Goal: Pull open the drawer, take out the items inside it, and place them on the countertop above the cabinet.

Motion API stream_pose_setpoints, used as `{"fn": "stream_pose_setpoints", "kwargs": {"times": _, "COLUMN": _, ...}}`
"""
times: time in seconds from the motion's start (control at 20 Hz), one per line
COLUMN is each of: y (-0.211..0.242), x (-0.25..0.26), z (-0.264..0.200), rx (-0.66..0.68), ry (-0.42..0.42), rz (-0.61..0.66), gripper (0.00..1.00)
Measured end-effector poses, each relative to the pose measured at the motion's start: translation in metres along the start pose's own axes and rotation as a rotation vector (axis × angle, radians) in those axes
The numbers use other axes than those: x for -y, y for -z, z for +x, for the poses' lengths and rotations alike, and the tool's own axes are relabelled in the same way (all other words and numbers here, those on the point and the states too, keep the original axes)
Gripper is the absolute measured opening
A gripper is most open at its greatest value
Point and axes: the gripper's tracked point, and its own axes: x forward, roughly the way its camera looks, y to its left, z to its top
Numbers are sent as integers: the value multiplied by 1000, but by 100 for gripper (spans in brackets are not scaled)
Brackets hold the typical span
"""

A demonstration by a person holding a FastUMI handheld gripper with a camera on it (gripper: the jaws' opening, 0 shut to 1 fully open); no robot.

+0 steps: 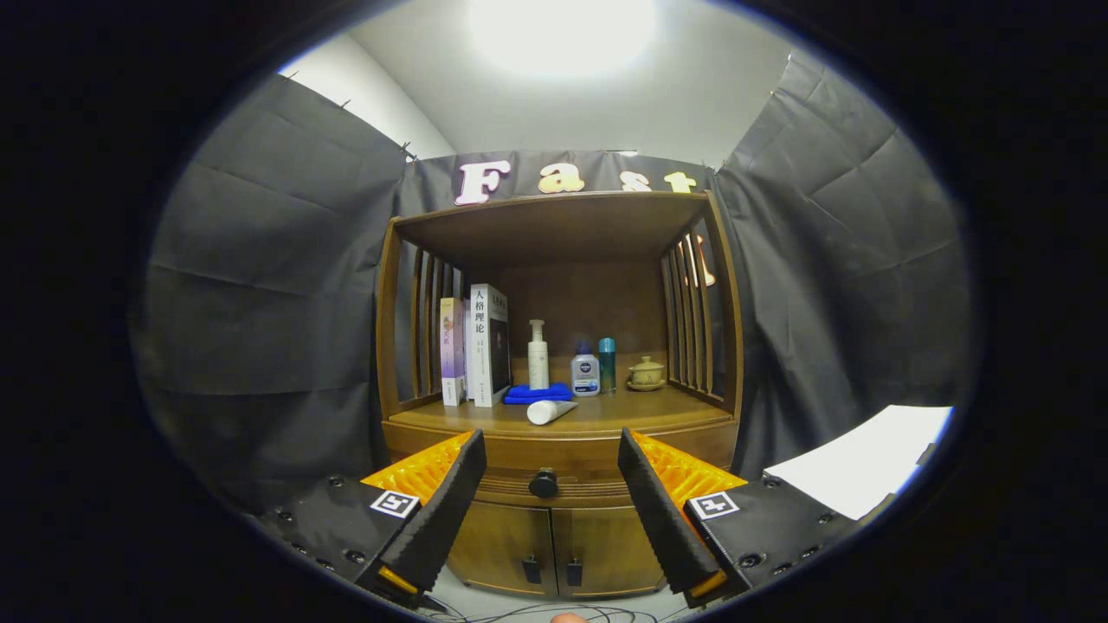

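One drawer (pixel 554 472) at lower centre of the frame, shut flush with the cabinet (pixel 558 536) front, long axis running left to right, face turned toward the camera. One dark round knob (pixel 544 484) at the middle of that face, pointing straight out at the lens, seen between the two fingers and beyond them. Gripper (pixel 549 484) spread wide, holding nothing, fingers apart from the knob on either side.

Directly above the drawer, one countertop (pixel 658 414), wooden, under a shelf roof with slatted sides. One white tube (pixel 550 411) lying on it near the front edge, long axis slanted, cap end toward lower left. Behind the tube, one blue cloth (pixel 537 394), folded flat. Upright on the counter, from left: three books (pixel 474 348) standing on end at centre left, spines vertical; one white pump bottle (pixel 537 355); one short white bottle (pixel 585 374) with a dark cap; one teal cylinder (pixel 607 363); one small lidded cup on a saucer (pixel 646 374) at centre right.

Below the drawer, two cabinet doors (pixel 554 545) side by side, each with one small dark handle near the centre seam.

At lower right, one white sheet (pixel 861 463) beside the right finger. Grey cloth walls left and right; bright ceiling light (pixel 561 30) at top centre. Thin cables (pixel 537 614) on the floor at bottom centre.
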Motion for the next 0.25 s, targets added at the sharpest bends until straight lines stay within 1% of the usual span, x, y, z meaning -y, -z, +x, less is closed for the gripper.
{"fn": "stream_pose_setpoints", "kwargs": {"times": 0.25, "y": 8, "x": -8, "z": 0, "rx": -18, "ry": -16, "rz": -17, "gripper": 98}}
